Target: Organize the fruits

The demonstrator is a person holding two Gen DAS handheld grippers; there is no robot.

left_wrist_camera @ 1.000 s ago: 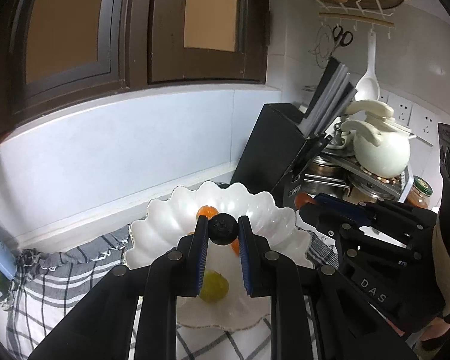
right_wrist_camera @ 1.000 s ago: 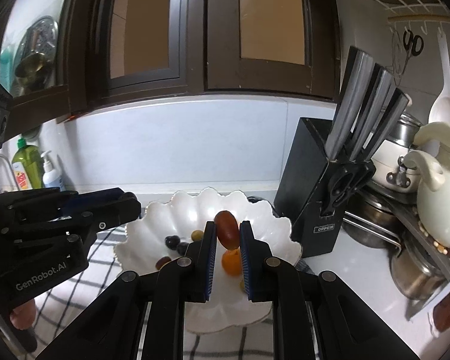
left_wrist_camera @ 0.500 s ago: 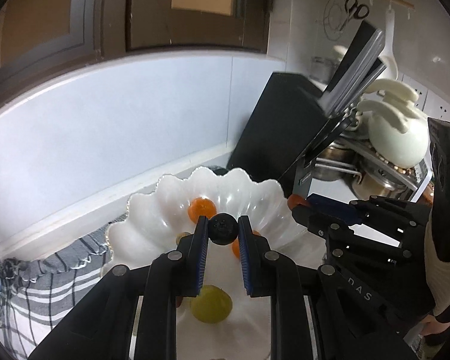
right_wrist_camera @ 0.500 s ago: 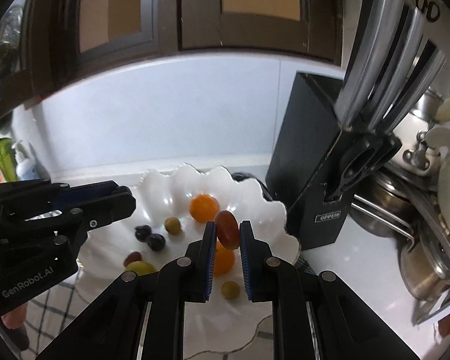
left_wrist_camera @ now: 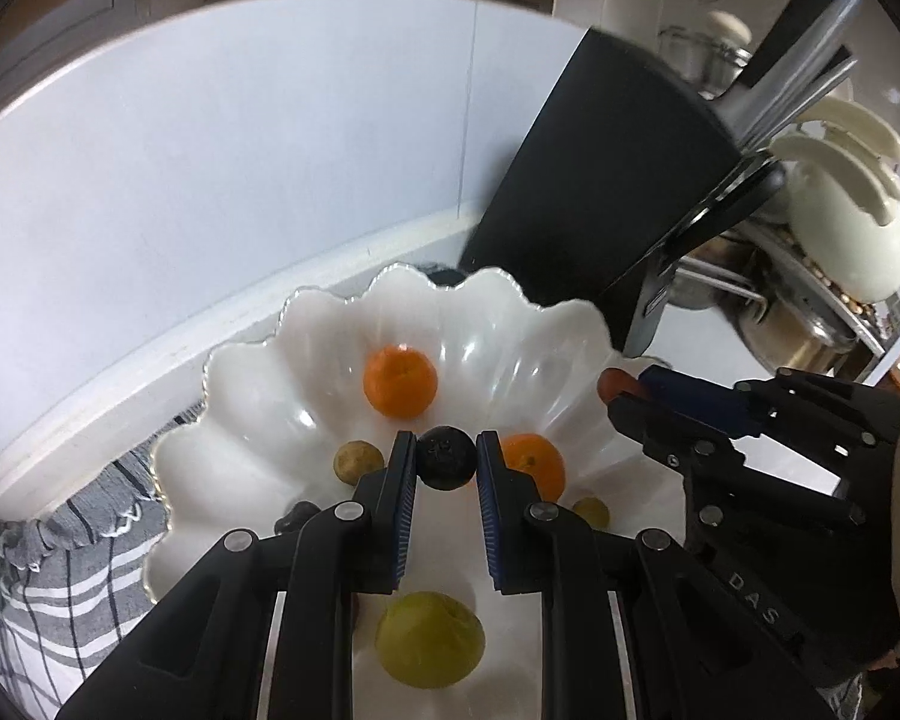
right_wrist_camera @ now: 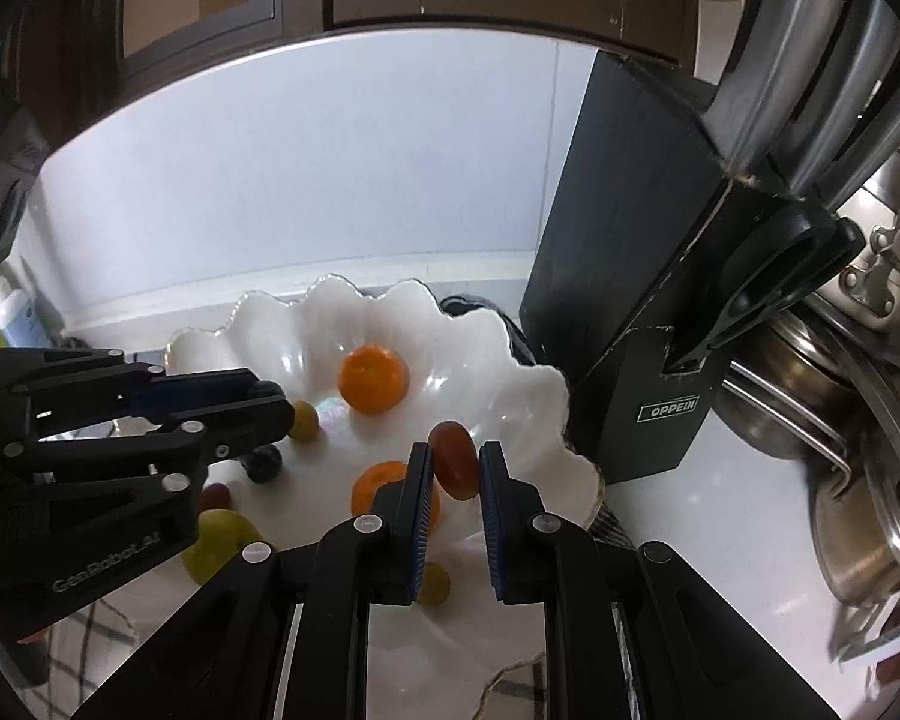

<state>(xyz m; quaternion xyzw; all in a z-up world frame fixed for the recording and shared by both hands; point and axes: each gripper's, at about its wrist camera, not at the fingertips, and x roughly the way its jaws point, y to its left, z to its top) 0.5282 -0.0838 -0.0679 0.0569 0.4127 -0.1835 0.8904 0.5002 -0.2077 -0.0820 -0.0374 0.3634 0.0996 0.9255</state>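
At the far left a checked cloth (left_wrist_camera: 60, 558) covers the worktop, and the white scalloped bowl (left_wrist_camera: 240, 414) sits on it, likely so the bowl does not slide while fruit is dropped in. The bowl is where the fruits are being gathered: two oranges (left_wrist_camera: 399, 381), some small green fruits, a larger green fruit (left_wrist_camera: 429, 639) at the near side and a dark berry already lie inside.

The left hand-held gripper (left_wrist_camera: 447, 459) pinches a blueberry (left_wrist_camera: 447, 457) between its tips and hangs over the bowl's middle, tilted downward; holding it at the very tips should let it fall clear when the jaws part. To its right, the right hand-held gripper (right_wrist_camera: 455, 465) pinches a red grape (right_wrist_camera: 455, 459) the same way, above the bowl's right side and over the nearer orange (right_wrist_camera: 384, 483). Both seem poised to release into the bowl.

Beyond the bowl's right rim stands a black knife block (right_wrist_camera: 624, 276), close enough that the right gripper has little room on that side.

Much is hidden. Each gripper's fingers cover the near part of the bowl, so the fruit count is uncertain. In the right wrist view the left gripper's body masks the bowl's left side and half-covers a reddish fruit (right_wrist_camera: 215, 497). How high the grape and blueberry hang above the bowl floor cannot be told. The pots and pale jug at the far right are cut off by the fisheye edge.
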